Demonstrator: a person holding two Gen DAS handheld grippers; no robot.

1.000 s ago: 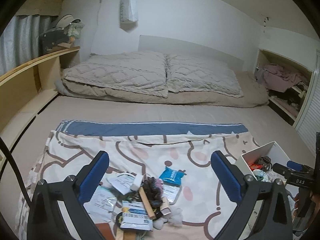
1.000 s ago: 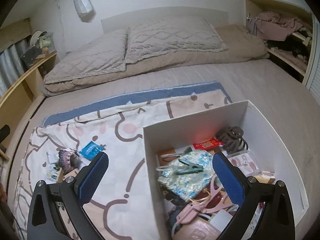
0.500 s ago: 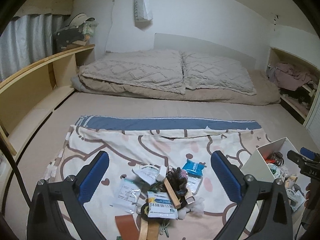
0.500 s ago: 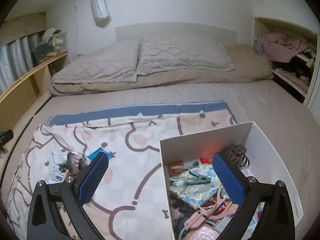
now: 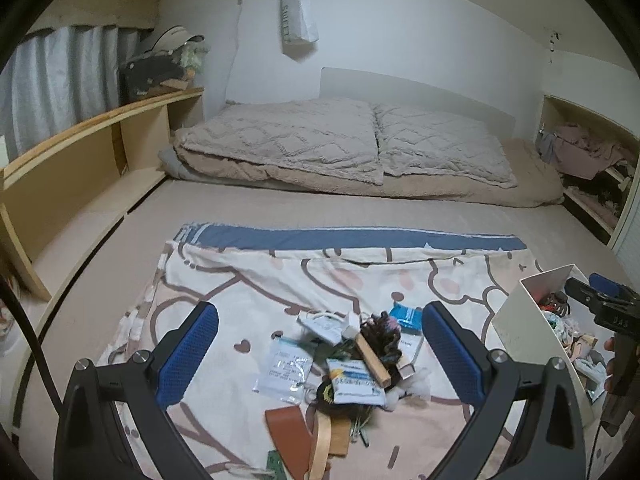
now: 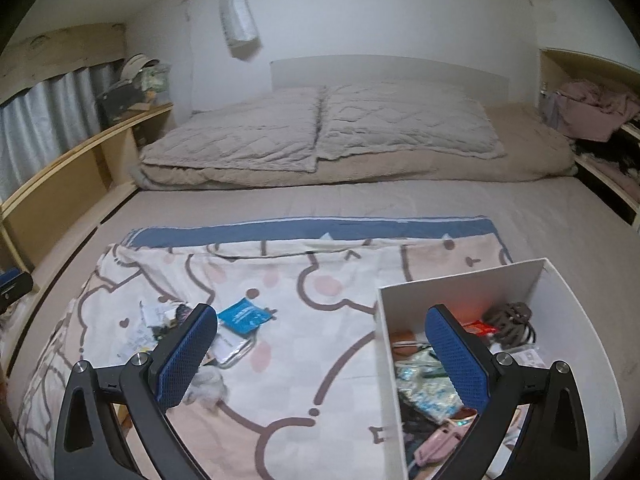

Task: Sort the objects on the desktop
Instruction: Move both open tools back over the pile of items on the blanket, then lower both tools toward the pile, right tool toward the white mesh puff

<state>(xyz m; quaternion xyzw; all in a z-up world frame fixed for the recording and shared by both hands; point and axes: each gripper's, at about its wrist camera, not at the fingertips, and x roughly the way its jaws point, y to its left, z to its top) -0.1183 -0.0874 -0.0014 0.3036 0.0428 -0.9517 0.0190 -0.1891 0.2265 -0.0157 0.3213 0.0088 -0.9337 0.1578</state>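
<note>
A pile of small objects (image 5: pixel 352 364) lies on a patterned cloth (image 5: pixel 280 280) on the bed: white sachets, a blue packet (image 5: pixel 406 316), a wooden block (image 5: pixel 372 358), a dark hair tie, brown leather pieces (image 5: pixel 290 428). My left gripper (image 5: pixel 320 356) is open and empty, held above the pile. A white box (image 6: pixel 460 280) with several sorted items stands at the right. My right gripper (image 6: pixel 322 356) is open and empty, over the box's left wall. The blue packet (image 6: pixel 244 314) and pile also show in the right wrist view.
Two quilted pillows (image 5: pixel 340 140) and a folded blanket lie at the head of the bed. A wooden shelf (image 5: pixel 80 152) runs along the left. An open cupboard with clothes (image 5: pixel 584 152) is at the right. The right gripper (image 5: pixel 604 308) shows over the box (image 5: pixel 520 320).
Both grippers have pulled back and risen, so the views widen. The right gripper has shifted left from inside the box to its left wall. Both stay open and empty.
</note>
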